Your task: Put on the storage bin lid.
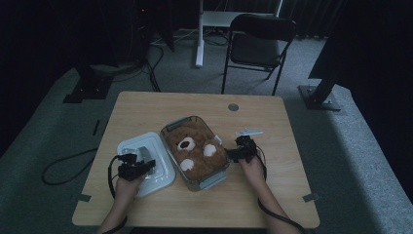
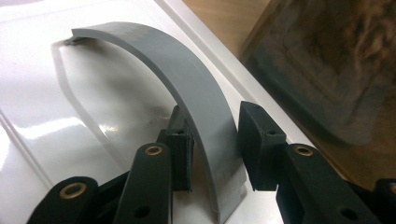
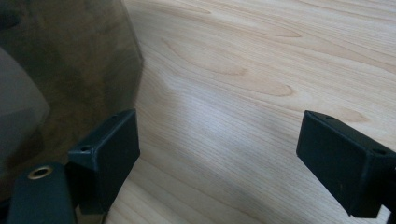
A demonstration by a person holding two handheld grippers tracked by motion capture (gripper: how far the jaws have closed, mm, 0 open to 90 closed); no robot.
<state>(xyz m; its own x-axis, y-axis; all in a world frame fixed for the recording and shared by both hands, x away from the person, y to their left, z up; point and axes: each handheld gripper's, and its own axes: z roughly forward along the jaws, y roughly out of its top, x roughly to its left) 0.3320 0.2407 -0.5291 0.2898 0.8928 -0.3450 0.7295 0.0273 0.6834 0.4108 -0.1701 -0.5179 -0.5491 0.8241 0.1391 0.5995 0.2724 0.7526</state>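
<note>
Left gripper (image 2: 212, 149): jaws are set either side of the grey arched handle (image 2: 187, 88) of the white lid (image 1: 146, 163), w/ gaps visible, not yet pinched. The lid is seen flat on the table (image 1: 272, 195), just left of the clear box (image 1: 197, 151) w/ teddy bear (image 1: 195, 148). Right gripper (image 3: 217, 158): jaws spread wide, nothing held, box wall just beside one jaw.

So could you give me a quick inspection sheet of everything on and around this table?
Surface: wooden table, grommet hole near far edge.
Job's things: clear container holding a brown teddy bear; white lid beside it, grey handle.
Clutter: small white object on the table.
Grippers: left tool straddles the lid's handle, open; right tool open beside the container.
Cables: black cable on the floor.
Surroundings: folding chair, carpet, dark stands.
</note>
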